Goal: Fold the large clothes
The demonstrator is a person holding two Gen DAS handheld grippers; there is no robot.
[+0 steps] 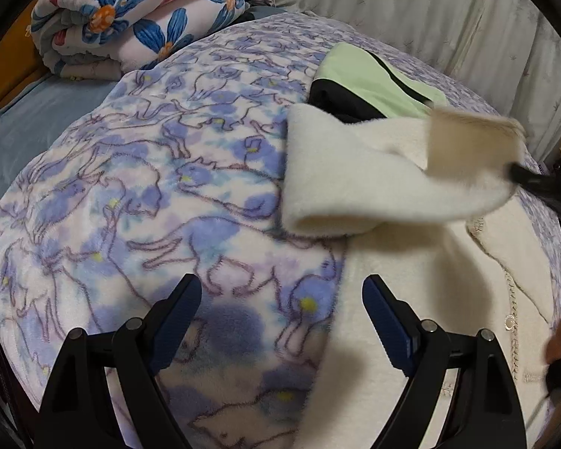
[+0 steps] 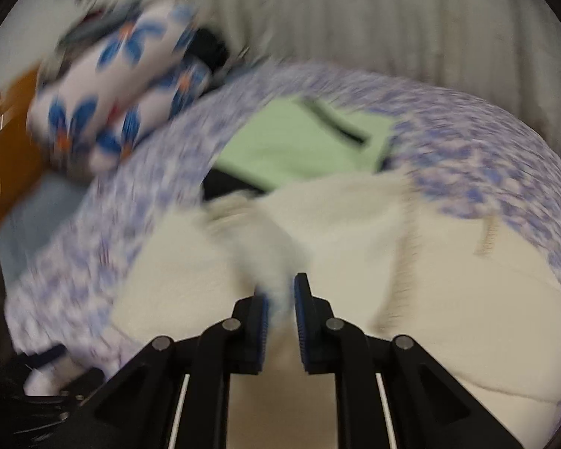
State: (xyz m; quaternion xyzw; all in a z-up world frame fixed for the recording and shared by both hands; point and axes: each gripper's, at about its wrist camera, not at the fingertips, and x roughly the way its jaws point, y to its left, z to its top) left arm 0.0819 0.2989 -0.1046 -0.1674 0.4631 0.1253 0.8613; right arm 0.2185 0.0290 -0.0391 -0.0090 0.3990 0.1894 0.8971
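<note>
A cream fleece garment (image 1: 430,299) lies on the right part of the bed. Its sleeve (image 1: 355,172) is lifted and stretched out to the left above the blanket. In the left wrist view my right gripper (image 1: 518,172) shows as a dark blur at the sleeve's right end. The right wrist view is blurred by motion, but my right gripper (image 2: 280,295) is shut on a bunch of the cream fleece (image 2: 276,262). My left gripper (image 1: 280,299) is open and holds nothing. It hangs over the blanket, with its right finger (image 1: 385,321) above the garment's left edge.
A purple-and-white patterned blanket (image 1: 149,187) covers the bed. A folded green and black garment (image 1: 366,82) lies behind the cream one. A rolled quilt with blue flowers (image 1: 131,18) sits at the back left. A pale curtain (image 1: 430,7) hangs behind the bed.
</note>
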